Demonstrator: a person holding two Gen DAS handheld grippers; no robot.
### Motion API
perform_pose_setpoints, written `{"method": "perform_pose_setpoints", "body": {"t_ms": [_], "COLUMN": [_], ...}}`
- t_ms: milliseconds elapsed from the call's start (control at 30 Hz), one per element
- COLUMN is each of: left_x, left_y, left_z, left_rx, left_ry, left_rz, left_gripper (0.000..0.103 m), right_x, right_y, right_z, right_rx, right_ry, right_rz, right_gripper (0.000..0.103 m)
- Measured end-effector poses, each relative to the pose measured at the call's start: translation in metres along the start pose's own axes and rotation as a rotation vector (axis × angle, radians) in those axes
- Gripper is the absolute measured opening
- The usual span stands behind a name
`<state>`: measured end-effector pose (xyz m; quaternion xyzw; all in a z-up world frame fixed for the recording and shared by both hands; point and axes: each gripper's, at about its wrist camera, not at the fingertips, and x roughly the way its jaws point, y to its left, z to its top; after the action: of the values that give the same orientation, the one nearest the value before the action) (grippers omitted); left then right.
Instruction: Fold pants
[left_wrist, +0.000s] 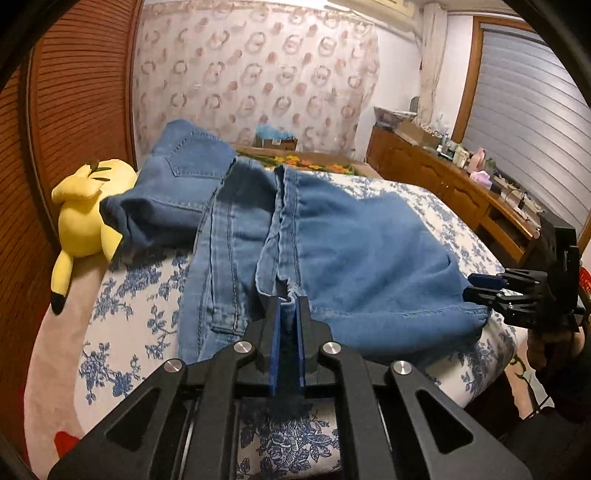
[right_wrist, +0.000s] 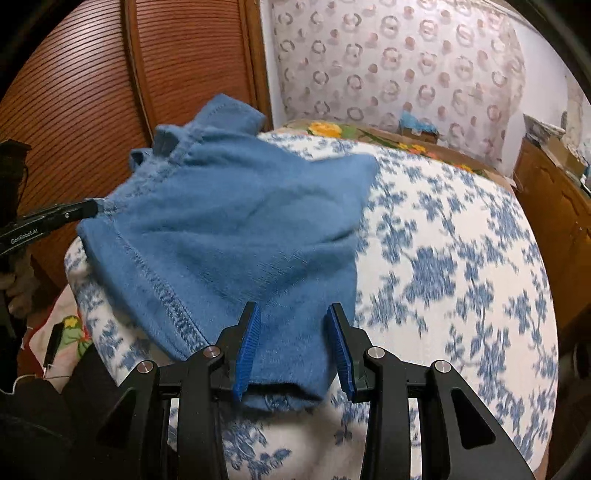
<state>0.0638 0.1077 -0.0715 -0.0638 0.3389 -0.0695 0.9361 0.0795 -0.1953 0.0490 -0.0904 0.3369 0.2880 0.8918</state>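
Note:
Blue denim pants (left_wrist: 332, 243) lie on a bed with a white and blue floral cover (left_wrist: 122, 314). My left gripper (left_wrist: 289, 301) is shut on the pants at the near hem by the seam. In the right wrist view the pants (right_wrist: 236, 229) spread out ahead, and my right gripper (right_wrist: 293, 314) is open with its blue pads either side of the hem corner, not pinching it. My right gripper also shows in the left wrist view (left_wrist: 480, 286) at the pants' right corner. My left gripper shows in the right wrist view (right_wrist: 85, 209) at the left edge.
A yellow plush toy (left_wrist: 88, 206) lies at the bed's left edge against a wooden louvred wardrobe (left_wrist: 74, 92). A wooden sideboard (left_wrist: 461, 184) with clutter stands on the right. A patterned curtain (left_wrist: 255, 74) hangs behind the bed.

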Motion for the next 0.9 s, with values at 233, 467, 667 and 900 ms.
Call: {"method": "perform_pose_setpoints", "body": {"t_ms": [233, 467, 667, 900], "left_x": [-0.003, 0.002, 0.028, 0.077], "left_y": [-0.003, -0.001, -0.005, -0.007], "left_z": [0.007, 0.031, 0.063, 0.090], "left_rx": [0.021, 0.041, 0.101, 0.145], "left_ry": [0.001, -0.035, -0.032, 0.073], "left_rz": [0.009, 0.026, 0.022, -0.020], "left_gripper": [0.022, 0.059, 0.059, 0.046], "right_x": [0.001, -0.003, 0.010, 0.039], "right_y": [-0.008, -0.015, -0.012, -0.012], "right_z": [0.004, 0.010, 0.020, 0.018], "right_rx": [0.027, 0.034, 0.015, 0.018], "right_ry": [-0.012, -0.083, -0.144, -0.121], "right_rz": [0.005, -0.020, -0.070, -0.090], "right_gripper": [0.039, 0.047, 0.056, 0.059]}}
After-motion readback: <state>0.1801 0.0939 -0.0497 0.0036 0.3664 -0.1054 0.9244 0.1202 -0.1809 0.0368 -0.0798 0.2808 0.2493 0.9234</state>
